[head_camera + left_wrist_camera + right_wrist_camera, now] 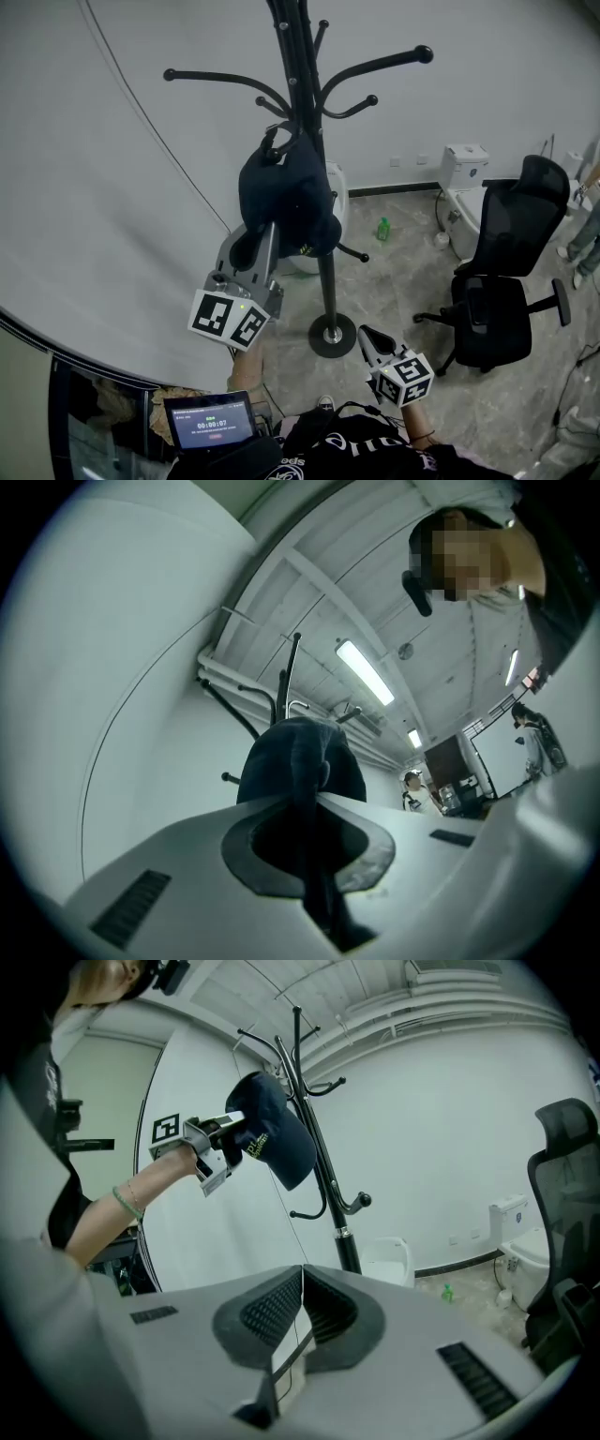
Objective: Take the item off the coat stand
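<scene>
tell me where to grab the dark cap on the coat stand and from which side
Grip the cap's loose lower edge, coming from below on the side away from the coat stand's pole. It hangs by its top, so that edge dangles free and is thin enough to pinch. The left hand-held gripper is already shut on a fold there.

An office-like room: a black swivel chair (506, 272), a coat stand (326, 281), ceiling strip lights (364, 672).

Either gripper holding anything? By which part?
Left hand-held gripper is shut on the dark cap, pinching its lower edge; the cap hangs on the coat stand. Right hand-held gripper: shut, empty.
</scene>
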{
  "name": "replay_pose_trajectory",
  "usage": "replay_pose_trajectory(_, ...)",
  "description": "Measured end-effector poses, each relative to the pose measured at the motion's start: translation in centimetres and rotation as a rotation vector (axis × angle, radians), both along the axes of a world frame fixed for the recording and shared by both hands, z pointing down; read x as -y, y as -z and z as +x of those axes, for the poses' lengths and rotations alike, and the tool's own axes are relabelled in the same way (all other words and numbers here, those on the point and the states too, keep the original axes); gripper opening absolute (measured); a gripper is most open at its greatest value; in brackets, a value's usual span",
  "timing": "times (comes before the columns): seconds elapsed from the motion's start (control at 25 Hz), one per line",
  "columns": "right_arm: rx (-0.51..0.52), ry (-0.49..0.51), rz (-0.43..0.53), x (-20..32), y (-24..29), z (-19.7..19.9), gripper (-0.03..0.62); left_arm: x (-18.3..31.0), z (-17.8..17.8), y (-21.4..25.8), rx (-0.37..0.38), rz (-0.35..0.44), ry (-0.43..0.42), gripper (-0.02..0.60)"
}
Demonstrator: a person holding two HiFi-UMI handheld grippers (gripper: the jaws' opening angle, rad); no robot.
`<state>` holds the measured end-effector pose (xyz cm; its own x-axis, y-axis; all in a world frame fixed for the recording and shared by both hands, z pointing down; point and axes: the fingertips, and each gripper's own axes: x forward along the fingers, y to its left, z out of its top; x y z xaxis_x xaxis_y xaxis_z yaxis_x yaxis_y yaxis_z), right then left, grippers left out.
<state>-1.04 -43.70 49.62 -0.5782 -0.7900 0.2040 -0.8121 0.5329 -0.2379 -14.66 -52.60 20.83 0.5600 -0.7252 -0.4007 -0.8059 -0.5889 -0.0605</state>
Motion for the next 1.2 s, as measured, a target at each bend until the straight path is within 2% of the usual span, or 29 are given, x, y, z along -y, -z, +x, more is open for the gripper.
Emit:
replay_pose_trajectory(0.2,0.007,0.023,0.008,-0.4,0.3,-0.8,0.017,-2.8,-0.9,2.1,0.015,0.065,0.024,0.012)
replay_pose_trajectory(0.4,0.002,0.050,0.013,-1.2,0.1,-1.2,0.017,-5.3,-3.0,0.5,-0.027,0.037,0.055,0.012)
replay_pose_trajectory(0.56,0.005,0.067,-0.003,-1.5,0.5,-0.7,0.017,-5.8,-3.9,-2.5,-0.045,-0.061,0.101,0.012)
replay_pose_trajectory(0.84,0.003,0.117,-0.009,-4.3,-0.1,0.1,0.017,-9.6,-4.7,-10.2,-0.043,-0.245,0.199,0.012)
replay_pose_trajectory(1.2,-0.002,0.189,-0.039,-10.9,-1.2,2.9,0.017,-17.7,-1.4,-20.3,-0.068,-0.451,0.249,0.012)
